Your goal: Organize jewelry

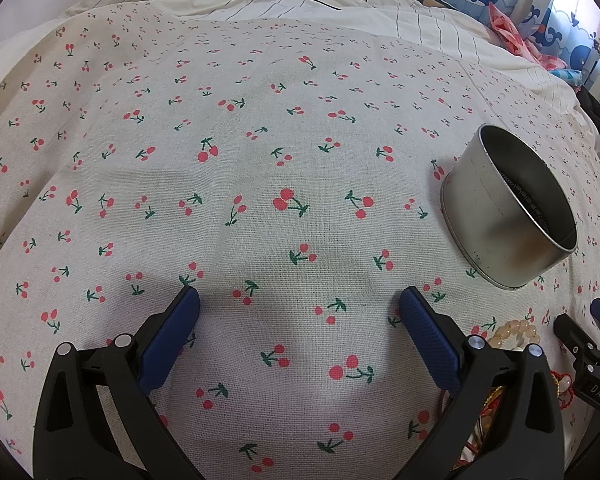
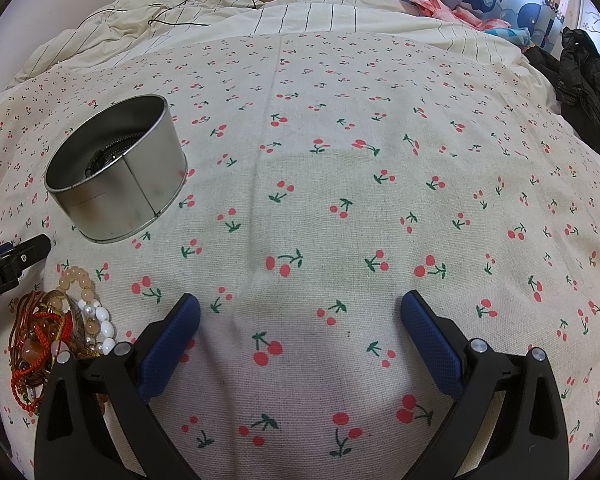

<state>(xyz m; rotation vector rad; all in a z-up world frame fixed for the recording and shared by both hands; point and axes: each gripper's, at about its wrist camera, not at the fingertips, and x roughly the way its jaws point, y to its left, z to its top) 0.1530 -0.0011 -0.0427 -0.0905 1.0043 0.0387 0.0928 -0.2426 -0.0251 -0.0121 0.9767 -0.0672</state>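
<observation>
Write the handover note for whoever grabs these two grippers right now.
Left gripper: open, empty, over bare cherry-print cloth.
Right gripper: open, empty, also over bare cloth.
Metal tin: upright on the cloth, lid off, ahead and between the grippers. Something dark already lies inside; I cannot tell what.
Jewelry pile: peach bead bracelet, white bead bracelet and red cords, tangled in a heap on the cloth just near-side of the tin, between the two grippers.
Done: possibly one dark item in the tin.
Left: nothing is gripped; the whole heap is still outside the tin.
</observation>
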